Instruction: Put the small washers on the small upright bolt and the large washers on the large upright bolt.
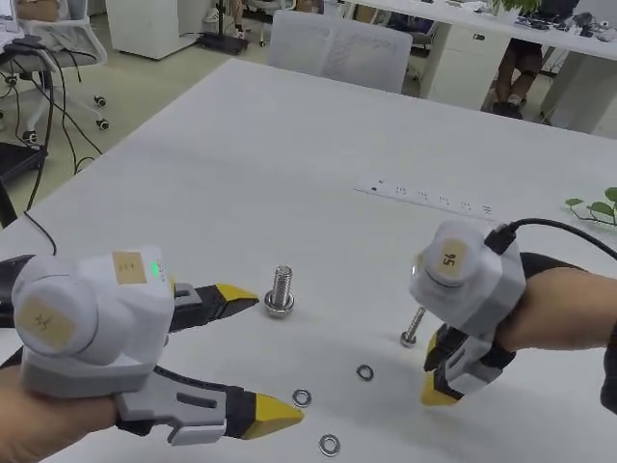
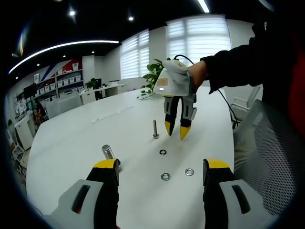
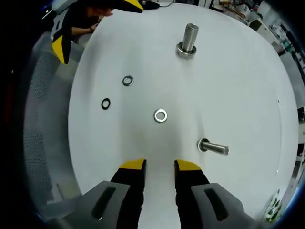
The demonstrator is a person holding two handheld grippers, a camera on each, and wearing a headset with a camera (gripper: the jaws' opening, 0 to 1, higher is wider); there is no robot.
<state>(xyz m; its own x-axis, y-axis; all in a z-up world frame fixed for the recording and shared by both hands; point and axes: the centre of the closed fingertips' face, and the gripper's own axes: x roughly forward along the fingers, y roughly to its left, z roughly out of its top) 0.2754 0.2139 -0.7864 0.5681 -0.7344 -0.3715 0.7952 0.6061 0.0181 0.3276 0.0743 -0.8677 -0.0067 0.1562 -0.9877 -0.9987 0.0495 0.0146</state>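
The large bolt point(image 1: 280, 289) point(image 2: 109, 153) point(image 3: 188, 40) stands upright on the white table point(image 1: 289, 164), and the thin small bolt point(image 1: 413, 328) point(image 2: 155, 129) point(image 3: 214, 147) stands to its right. Three washers lie loose in front of them: one point(image 1: 364, 371) point(image 3: 160, 115) near the small bolt, a second point(image 1: 302, 396) point(image 3: 127, 80), and a third point(image 1: 329, 445) point(image 3: 106, 103) nearest me. My left gripper point(image 1: 262, 354) point(image 2: 162, 164) is wide open, level beside the large bolt, holding nothing. My right gripper point(image 1: 434, 391) point(image 3: 160, 165) point(image 2: 176, 130) points down just right of the small bolt, its jaws narrowly open and empty.
A white power strip point(image 1: 424, 196) point(image 2: 112, 113) lies across the table behind the bolts. Green plant leaves point(image 1: 598, 207) reach in at the right edge. A grey chair point(image 1: 337, 48) stands at the far table edge, with desks and cables beyond.
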